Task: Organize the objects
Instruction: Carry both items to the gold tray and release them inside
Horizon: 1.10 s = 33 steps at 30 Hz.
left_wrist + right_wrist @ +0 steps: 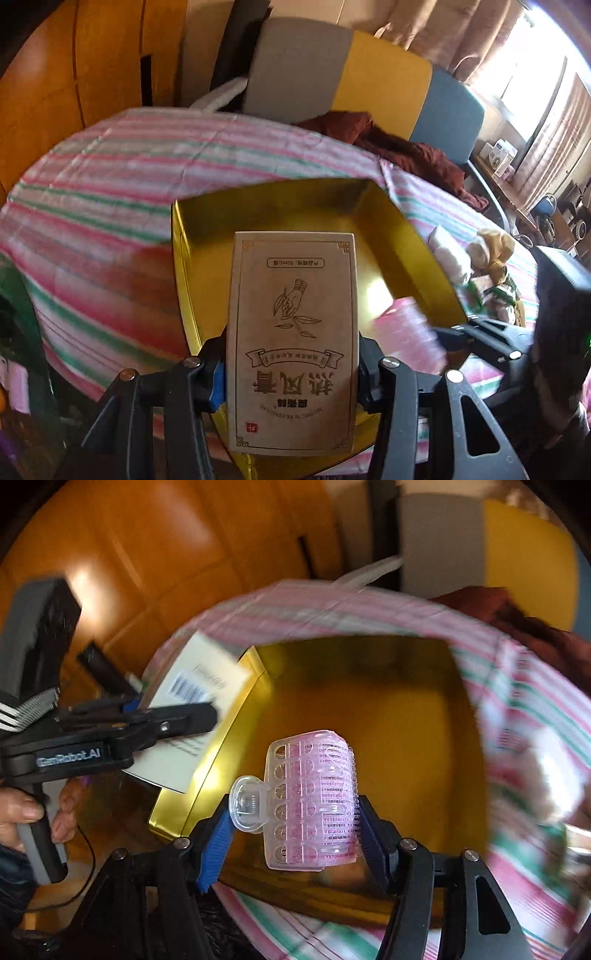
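An open gold tin box [207,295] sits on a table with a pink, green and white striped cloth [110,177]. My left gripper [291,384] is shut on a beige cardboard box [291,339] with Chinese print, held above the tin's near left edge. My right gripper [295,830] is shut on a pink hair roller with a clear clip [310,801], held over the tin's gold inside [388,720]. The roller shows blurred in the left wrist view [406,339]. The left gripper [192,716] with the beige box [195,701] shows at left in the right wrist view.
White and tan small items [476,254] lie on the cloth right of the tin. A dark red cloth [388,144] lies at the table's far side before grey, yellow and blue cushions [380,85]. Orange wooden cabinets [74,74] stand at left.
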Each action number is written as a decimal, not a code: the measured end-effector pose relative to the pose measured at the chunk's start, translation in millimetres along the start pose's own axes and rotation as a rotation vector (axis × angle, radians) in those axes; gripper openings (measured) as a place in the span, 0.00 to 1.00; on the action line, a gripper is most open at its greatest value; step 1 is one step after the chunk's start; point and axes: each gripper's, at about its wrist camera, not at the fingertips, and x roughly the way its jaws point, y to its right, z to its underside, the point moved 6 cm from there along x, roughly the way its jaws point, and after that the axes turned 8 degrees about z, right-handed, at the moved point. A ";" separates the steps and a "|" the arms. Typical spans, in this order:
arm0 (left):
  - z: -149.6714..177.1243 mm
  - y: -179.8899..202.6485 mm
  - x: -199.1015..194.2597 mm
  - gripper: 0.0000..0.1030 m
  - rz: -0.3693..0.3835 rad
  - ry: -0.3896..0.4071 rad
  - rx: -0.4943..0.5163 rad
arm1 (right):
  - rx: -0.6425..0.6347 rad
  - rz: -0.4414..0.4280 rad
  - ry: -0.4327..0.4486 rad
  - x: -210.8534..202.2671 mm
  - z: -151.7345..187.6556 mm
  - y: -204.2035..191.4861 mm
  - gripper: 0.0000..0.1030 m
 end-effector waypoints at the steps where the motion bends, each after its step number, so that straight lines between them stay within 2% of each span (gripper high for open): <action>1: 3.2 -5.0 2.8 0.50 -0.003 -0.005 -0.013 | -0.015 -0.028 -0.021 9.0 2.3 -9.0 0.63; 7: 13.0 -26.9 4.2 0.52 -0.039 -0.015 -0.076 | -0.068 -0.115 -0.098 34.9 20.3 -42.3 0.65; 11: 14.2 -34.6 1.0 0.52 -0.052 0.000 -0.094 | -0.031 -0.168 -0.092 33.3 23.3 -44.6 0.67; 16: 11.5 -30.9 -13.0 0.52 -0.076 0.049 -0.088 | -0.002 -0.170 -0.062 22.7 26.0 -41.7 0.71; 19: 7.4 -20.8 -26.2 0.52 -0.104 0.105 -0.064 | 0.016 -0.137 -0.028 11.7 20.9 -38.2 0.73; 22: 1.8 -9.6 -41.1 0.52 -0.156 0.175 -0.029 | 0.043 -0.061 0.022 1.7 15.7 -31.4 0.80; 26: -3.0 3.3 -58.1 0.52 -0.221 0.261 0.008 | 0.079 0.024 0.075 -12.0 9.5 -18.2 0.82; 30: -2.8 15.2 -64.6 0.52 -0.266 0.306 0.031 | 0.096 0.097 0.116 -25.6 9.7 -6.1 0.85; 33: -1.4 22.0 -63.8 0.52 -0.261 0.307 0.038 | 0.090 0.143 0.142 -34.7 9.8 0.1 0.86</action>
